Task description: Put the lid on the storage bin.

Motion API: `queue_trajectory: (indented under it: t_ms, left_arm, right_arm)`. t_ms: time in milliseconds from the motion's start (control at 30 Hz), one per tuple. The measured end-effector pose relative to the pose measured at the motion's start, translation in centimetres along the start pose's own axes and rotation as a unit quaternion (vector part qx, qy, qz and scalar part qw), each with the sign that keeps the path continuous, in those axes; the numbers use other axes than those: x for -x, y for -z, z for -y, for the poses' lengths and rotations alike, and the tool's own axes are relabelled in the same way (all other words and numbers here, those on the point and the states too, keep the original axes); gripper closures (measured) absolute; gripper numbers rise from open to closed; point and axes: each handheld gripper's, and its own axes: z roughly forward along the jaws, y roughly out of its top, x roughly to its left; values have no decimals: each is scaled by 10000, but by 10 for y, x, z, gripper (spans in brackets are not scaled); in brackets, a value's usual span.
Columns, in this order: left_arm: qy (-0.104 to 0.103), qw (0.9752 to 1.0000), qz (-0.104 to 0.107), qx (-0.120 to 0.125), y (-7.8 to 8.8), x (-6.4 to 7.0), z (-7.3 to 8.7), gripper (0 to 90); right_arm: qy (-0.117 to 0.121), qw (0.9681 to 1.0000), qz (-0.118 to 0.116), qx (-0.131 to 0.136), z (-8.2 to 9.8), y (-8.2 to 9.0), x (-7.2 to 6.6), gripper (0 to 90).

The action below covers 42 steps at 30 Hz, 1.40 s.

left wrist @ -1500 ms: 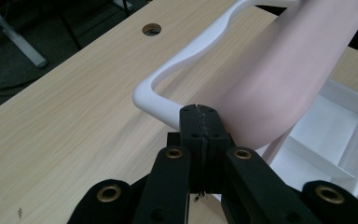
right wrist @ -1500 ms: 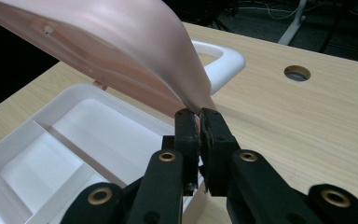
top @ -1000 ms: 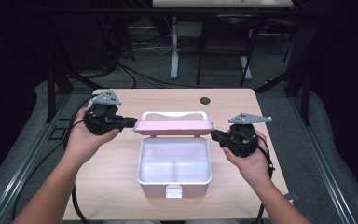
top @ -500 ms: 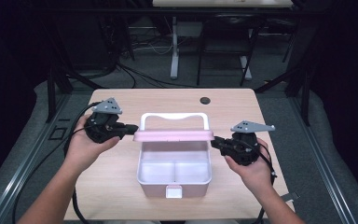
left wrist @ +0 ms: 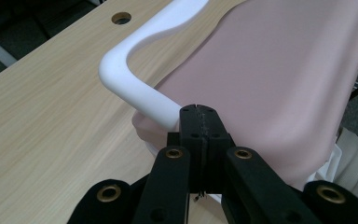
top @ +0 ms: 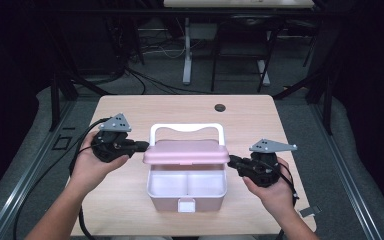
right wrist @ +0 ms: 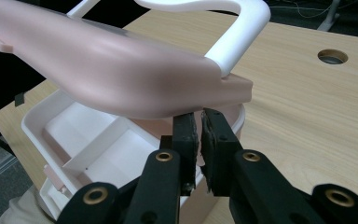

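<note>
Centre frame: we find the pink lid (top: pixel 186 151) roughly halfway down over the white box (top: pixel 187 190); left gripper (top: pixel 141 146) and right gripper (top: pixel 231 161), jaws together, nudge its ends. Latching remains.

The box (top: pixel 187 190) is set at the lower centre of the high view, on the table (top: pixel 130 107), toward its near edge. Its inside is split by a divider (top: pixel 187 183) into a left and a right compartment. The lid (top: pixel 186 151) is raised above the rear part of the box, and the handle (top: pixel 187 130) is seen just behind the lid. The left gripper (top: pixel 142 146) is placed at the lid's left end, at centre left of the frame; the right gripper (top: pixel 231 161) is placed at the lid's right end, at centre right. A round hole (top: pixel 220 107) is found in the table behind the box, right of centre. A stand (top: pixel 187 55) is placed on the floor beyond the table, at upper centre.
</note>
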Motion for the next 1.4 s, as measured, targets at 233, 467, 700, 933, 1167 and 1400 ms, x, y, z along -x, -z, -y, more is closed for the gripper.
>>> queue_trajectory:
  t_ms: [233,467,700,933,1167,1400]
  left_arm:
    - [8,10000,74,45,-3,4,7,899]
    - [-19,10000,89,26,-4,9,14,900]
    - [-50,9999,126,28,-7,14,21,899]
    - [-22,9999,103,82,-9,17,30,900]
    - [58,9999,90,98,-10,15,36,900]
    - [105,9999,7,105,-10,12,41,899]
  right_arm:
    - [-84,9999,-95,-9,11,0,-1,842]
    - [-40,9999,-125,-65,20,0,-3,850]
    - [-79,9999,-111,-106,32,2,-3,856]
    - [-117,9997,-191,-120,38,6,-2,863]
    - [-171,9998,-113,-65,39,8,1,866]
    - [-202,9997,-88,-74,37,7,4,866]
